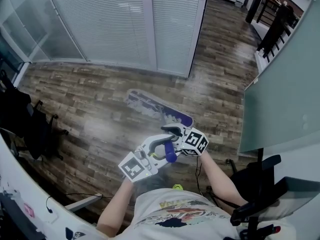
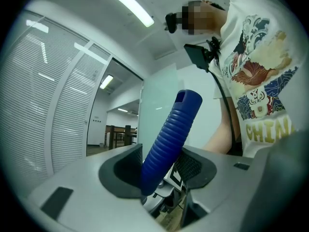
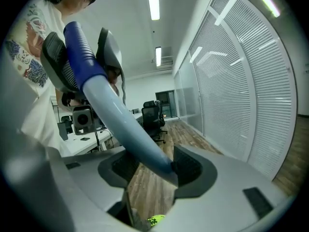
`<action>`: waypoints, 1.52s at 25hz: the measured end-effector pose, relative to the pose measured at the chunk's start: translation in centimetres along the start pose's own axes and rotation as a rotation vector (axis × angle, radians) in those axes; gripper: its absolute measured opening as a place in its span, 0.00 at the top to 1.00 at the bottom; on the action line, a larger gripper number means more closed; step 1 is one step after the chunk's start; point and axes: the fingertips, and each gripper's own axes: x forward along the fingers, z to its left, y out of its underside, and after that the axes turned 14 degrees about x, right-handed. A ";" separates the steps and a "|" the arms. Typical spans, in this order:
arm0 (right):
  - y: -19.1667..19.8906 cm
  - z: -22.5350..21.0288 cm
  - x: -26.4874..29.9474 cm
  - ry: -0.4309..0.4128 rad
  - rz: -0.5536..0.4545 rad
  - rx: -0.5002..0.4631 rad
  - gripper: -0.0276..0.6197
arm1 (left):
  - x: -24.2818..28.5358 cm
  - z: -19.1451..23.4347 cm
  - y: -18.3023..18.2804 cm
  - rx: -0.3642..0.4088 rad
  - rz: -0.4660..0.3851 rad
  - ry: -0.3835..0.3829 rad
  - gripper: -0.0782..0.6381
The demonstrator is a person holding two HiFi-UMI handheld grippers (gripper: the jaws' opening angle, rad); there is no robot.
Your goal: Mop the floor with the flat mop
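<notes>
Mopping looks midway to us: left claw point(image 2: 155, 174) clamps blue grip point(image 2: 171, 134), right claw point(image 3: 152, 170) loose around pole point(image 3: 120, 115), mop head point(image 1: 159, 108) on floor point(image 1: 90, 99) ahead of both; most floor remains.

Open wooden floor point(image 1: 90, 109) ahead, black chairs point(image 1: 30, 129) at left, blinds point(image 1: 110, 24) beyond, glass panel point(image 1: 275, 99) at right.

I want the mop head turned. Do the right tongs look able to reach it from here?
Probably not. The mop head lies on the floor at the far end of the shaft, and the right tongs sit round that shaft high up. Nothing stands between them; it looks too far.
</notes>
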 end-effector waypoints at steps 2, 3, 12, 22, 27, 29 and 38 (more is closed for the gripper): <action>-1.5 -2.1 2.0 0.005 0.011 -0.001 0.63 | -0.7 3.0 1.0 -0.013 -0.002 0.006 0.63; -2.1 -3.2 3.0 0.010 0.013 0.000 0.63 | -1.0 4.5 1.6 -0.020 -0.001 0.011 0.63; -8.8 -12.3 11.8 0.068 0.020 0.005 0.63 | -4.4 18.1 5.1 -0.061 -0.031 0.022 0.63; -11.9 -20.2 15.0 0.075 0.026 0.004 0.63 | -3.2 25.8 8.8 -0.034 -0.024 0.060 0.62; -13.7 -25.8 15.7 0.054 0.038 0.000 0.62 | -0.7 30.8 10.9 -0.038 -0.015 0.031 0.62; -14.6 -28.5 16.0 0.049 0.051 -0.008 0.62 | 0.6 33.1 12.1 -0.043 0.004 0.029 0.62; -19.6 -39.2 16.2 -0.004 0.031 -0.003 0.61 | 6.3 43.5 14.8 -0.066 -0.003 -0.063 0.62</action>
